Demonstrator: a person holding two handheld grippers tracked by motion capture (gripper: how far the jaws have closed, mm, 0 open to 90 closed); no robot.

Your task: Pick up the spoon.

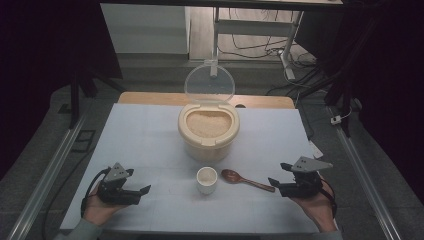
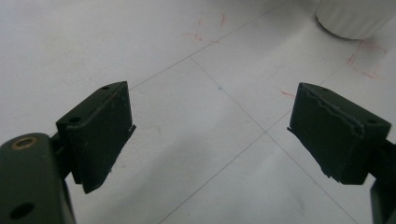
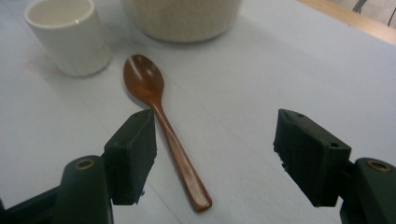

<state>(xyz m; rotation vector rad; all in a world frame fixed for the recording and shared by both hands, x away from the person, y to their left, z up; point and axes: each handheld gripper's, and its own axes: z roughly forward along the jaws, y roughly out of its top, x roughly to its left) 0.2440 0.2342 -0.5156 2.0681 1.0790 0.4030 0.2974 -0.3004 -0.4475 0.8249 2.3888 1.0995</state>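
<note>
In the middle of the surface (image 1: 150, 130) stands a round cream container (image 1: 208, 141), and it is filled nearly to the rim with pale grains (they look like rice, but the high view is too coarse to be sure). Its clear lid (image 1: 209, 83) stands open and upright behind it, hinged at the far side. Just in front of the container is a small white cup (image 1: 207, 180); from the right gripper view its inside (image 3: 60, 11) looks white, and you cannot see down to the bottom. Just beside the cup, on your right side, lies a brown wooden spoon (image 1: 247, 181), with the bowl near the cup and the handle pointing toward your right hand. It does not touch the cup.

Your right tongs (image 1: 280, 175) are held low over the surface at the end of the spoon handle, with the jaws wide apart and nothing between them. In the right gripper view the spoon (image 3: 163, 130) lies flat, hollow side up, and its handle passes close beside the left jaw. Your right hand (image 1: 314, 204) grips the tool from below, palm turned inward.

Your left tongs (image 1: 144, 191) are well apart from the cup, at the near left. Their jaws are also spread wide and hold nothing. In the left gripper view they point over the bare surface (image 2: 205, 121), which has thin lines and faint red marks, and the base of the cup (image 2: 355, 18) is at the top right corner.
</note>
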